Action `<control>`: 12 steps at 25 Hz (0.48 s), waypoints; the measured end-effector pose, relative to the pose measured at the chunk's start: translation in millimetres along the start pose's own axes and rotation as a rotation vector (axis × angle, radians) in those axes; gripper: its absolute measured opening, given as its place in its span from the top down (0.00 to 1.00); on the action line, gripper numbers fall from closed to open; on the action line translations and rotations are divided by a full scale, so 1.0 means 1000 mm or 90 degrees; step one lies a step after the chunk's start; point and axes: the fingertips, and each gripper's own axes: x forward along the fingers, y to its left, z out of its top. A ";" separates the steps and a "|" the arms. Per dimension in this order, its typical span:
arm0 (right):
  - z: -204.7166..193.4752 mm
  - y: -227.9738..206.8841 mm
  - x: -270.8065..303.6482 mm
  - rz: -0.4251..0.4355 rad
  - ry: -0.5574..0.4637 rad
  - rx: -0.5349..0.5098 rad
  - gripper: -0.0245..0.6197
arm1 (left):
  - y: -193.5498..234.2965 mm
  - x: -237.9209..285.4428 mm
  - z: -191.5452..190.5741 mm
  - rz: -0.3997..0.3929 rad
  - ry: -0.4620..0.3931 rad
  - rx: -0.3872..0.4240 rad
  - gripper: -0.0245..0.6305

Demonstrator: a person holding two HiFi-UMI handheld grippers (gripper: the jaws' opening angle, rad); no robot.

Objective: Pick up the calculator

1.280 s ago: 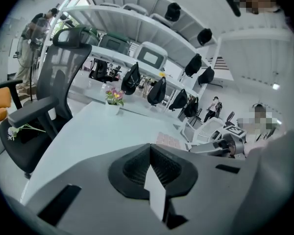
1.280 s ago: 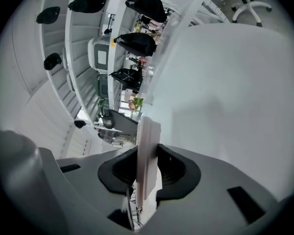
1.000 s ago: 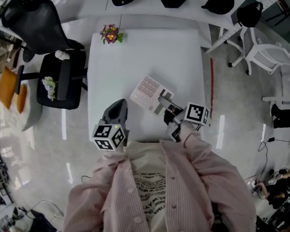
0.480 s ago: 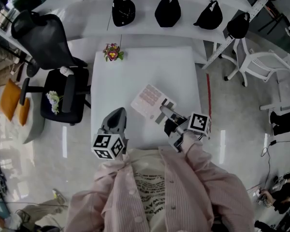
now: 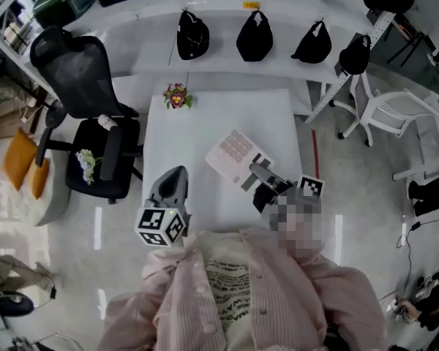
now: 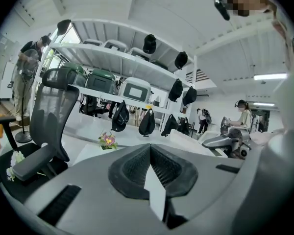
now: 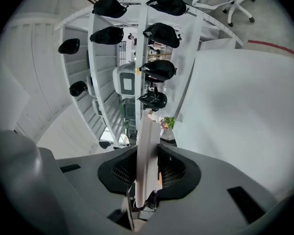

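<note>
The right gripper (image 5: 257, 174) clamps the calculator (image 5: 234, 152) by its near edge, holding it over the white table (image 5: 205, 115). The left gripper (image 5: 174, 180) has its 2 jaws closed together, empty, near the table's front edge.

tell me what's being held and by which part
The right gripper holds the calculator by its display end; the left gripper holds nothing.
</note>
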 end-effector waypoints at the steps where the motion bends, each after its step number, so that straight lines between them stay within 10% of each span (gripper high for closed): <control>1: 0.002 0.003 0.000 0.005 -0.003 0.000 0.83 | 0.001 0.000 0.004 0.001 -0.005 0.005 0.96; 12: 0.029 0.036 0.000 0.049 -0.027 -0.016 0.83 | 0.016 -0.009 0.048 0.022 -0.061 0.054 0.96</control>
